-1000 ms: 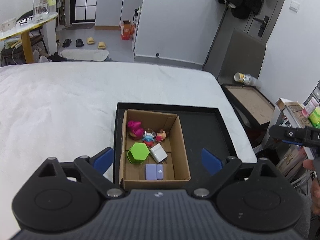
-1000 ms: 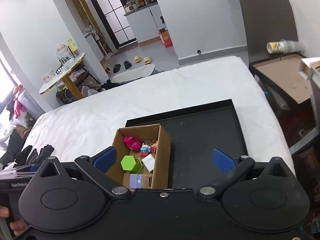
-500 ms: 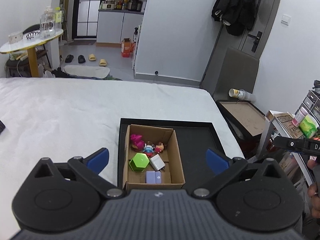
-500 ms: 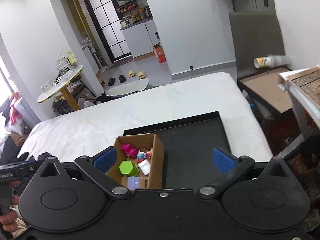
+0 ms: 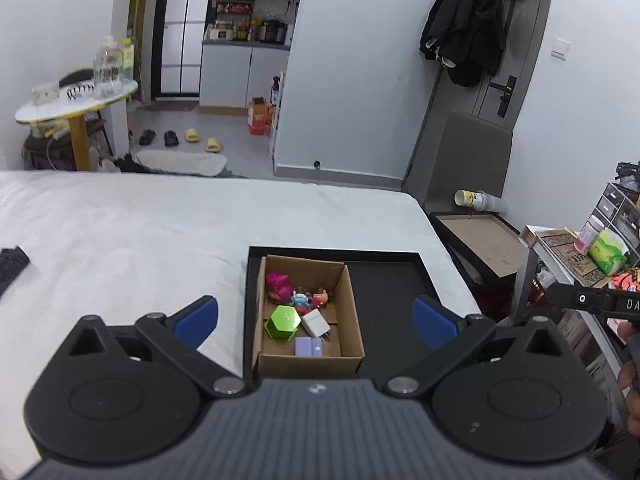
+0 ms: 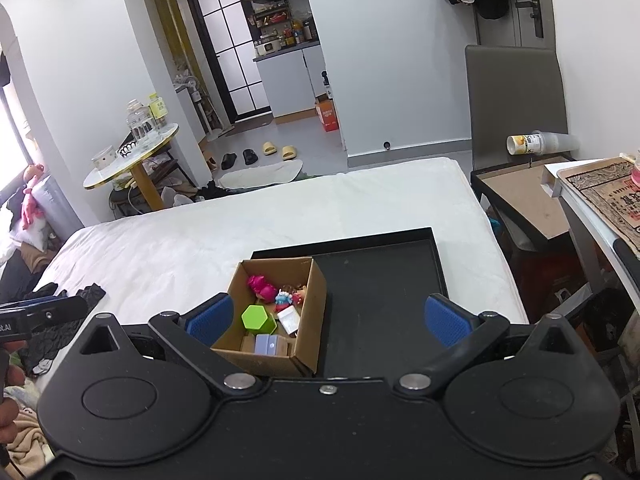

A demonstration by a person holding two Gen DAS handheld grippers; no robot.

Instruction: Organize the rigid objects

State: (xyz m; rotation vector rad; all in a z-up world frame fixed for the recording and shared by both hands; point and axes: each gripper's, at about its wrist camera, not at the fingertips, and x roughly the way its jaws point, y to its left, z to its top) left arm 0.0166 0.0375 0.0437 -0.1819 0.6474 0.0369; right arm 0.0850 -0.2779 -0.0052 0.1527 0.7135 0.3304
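Both grippers held high above the box, jaws wide and empty.

The left gripper (image 5: 315,322) and right gripper (image 6: 326,320) hang well above a cardboard box (image 5: 352,308) standing in the left part of a black tray (image 5: 394,280) on the white bed (image 5: 120,224). Inside the box, near to far: a lilac case (image 5: 309,347), a green hexagon (image 5: 283,322) beside a white charger (image 5: 316,323), then a pink toy (image 5: 278,283) and small figures (image 5: 310,298).

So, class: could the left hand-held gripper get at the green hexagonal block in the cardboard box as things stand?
Probably yes: the left hand-held gripper is open above the box, and the green hexagonal block lies uncovered.
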